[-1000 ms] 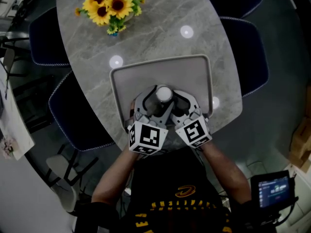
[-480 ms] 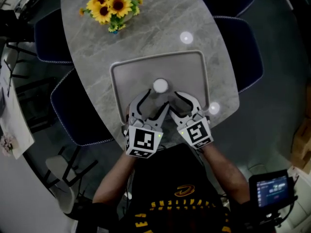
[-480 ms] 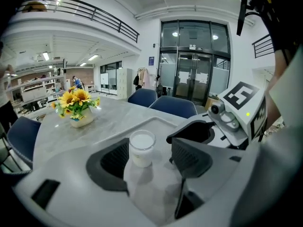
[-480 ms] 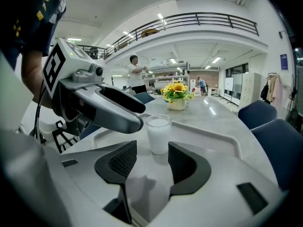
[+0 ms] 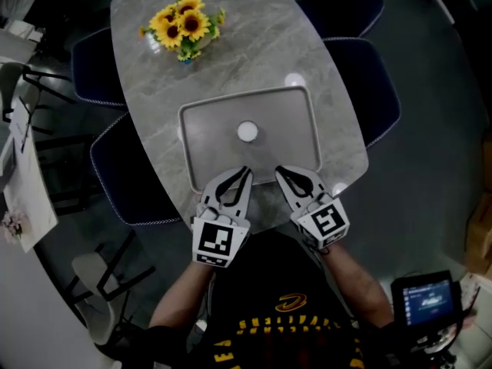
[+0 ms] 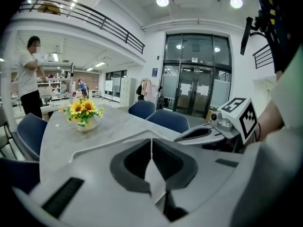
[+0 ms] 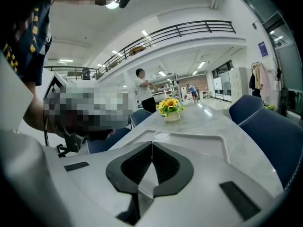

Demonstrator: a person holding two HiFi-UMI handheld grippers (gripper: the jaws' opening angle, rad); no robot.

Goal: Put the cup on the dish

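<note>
Square markers (image 5: 216,242) on left gripper (image 5: 244,172), right gripper (image 5: 279,171)

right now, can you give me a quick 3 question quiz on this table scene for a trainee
1. True or false: the cup stands on the grey tray.
2. The sunflowers are: A on the tray, B on the table beyond the tray, C inside the cup.
3. What is between the jaws of the left tool and the right tool?
Key: 1 true. 2 B. 3 nothing; both pairs of jaws have just been closing and are shut.
</note>
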